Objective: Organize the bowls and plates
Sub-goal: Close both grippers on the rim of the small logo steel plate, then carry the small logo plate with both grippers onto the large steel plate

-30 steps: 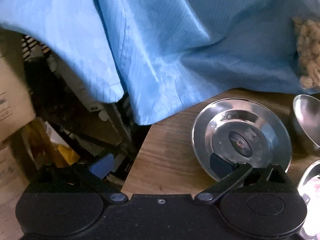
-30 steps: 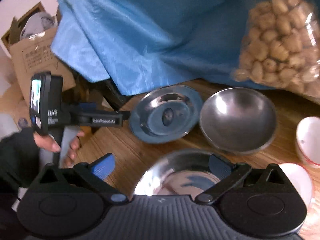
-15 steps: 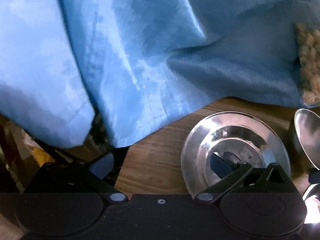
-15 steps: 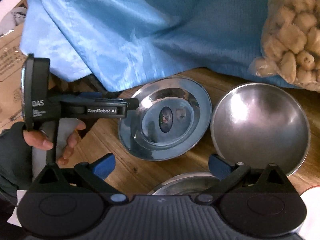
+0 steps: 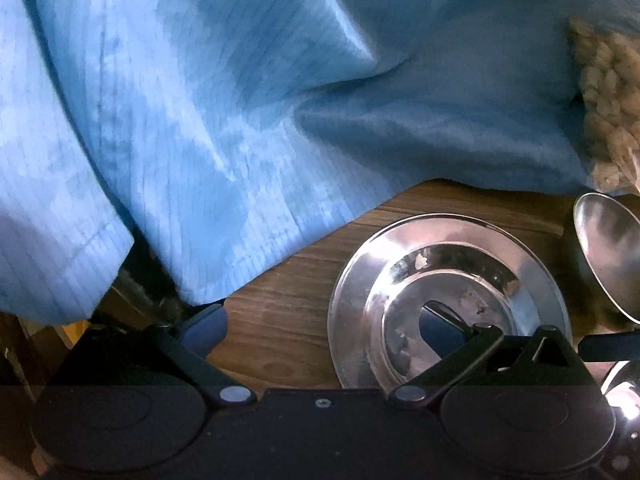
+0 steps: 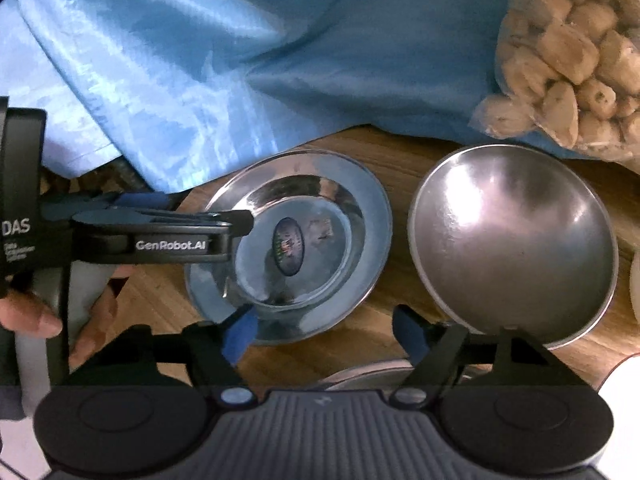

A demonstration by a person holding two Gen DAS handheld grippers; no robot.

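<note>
Lying on the wooden table [image 6: 400, 160] are the task's things: a shiny steel plate [image 6: 352, 216] with a wide rim, and just to its right a deeper steel bowl [image 6: 516, 248], the two close together but whether they touch I cannot tell. At the lower edge of the right wrist view the rim of another steel dish [image 6: 368, 374] shows, mostly hidden by the tool. The left gripper [image 5: 324, 330] is wide open — one finger over the plate [image 5: 448, 264], the other over the bare wood beside it, so the plate's left rim lies between them with no pad pressing on it. In the right wrist view this gripper [image 6: 240, 220] comes in from the left over the plate, held by a hand [image 6: 60, 316]. The right gripper [image 6: 324, 330] has just been closing but its jaws are apart, with only wood and the near edge of the plate between them — nothing is gripped. Behind the dishes lies a blue cloth [image 6: 240, 60], and at the far right a clear bag of pale chunks [image 6: 568, 52].
</note>
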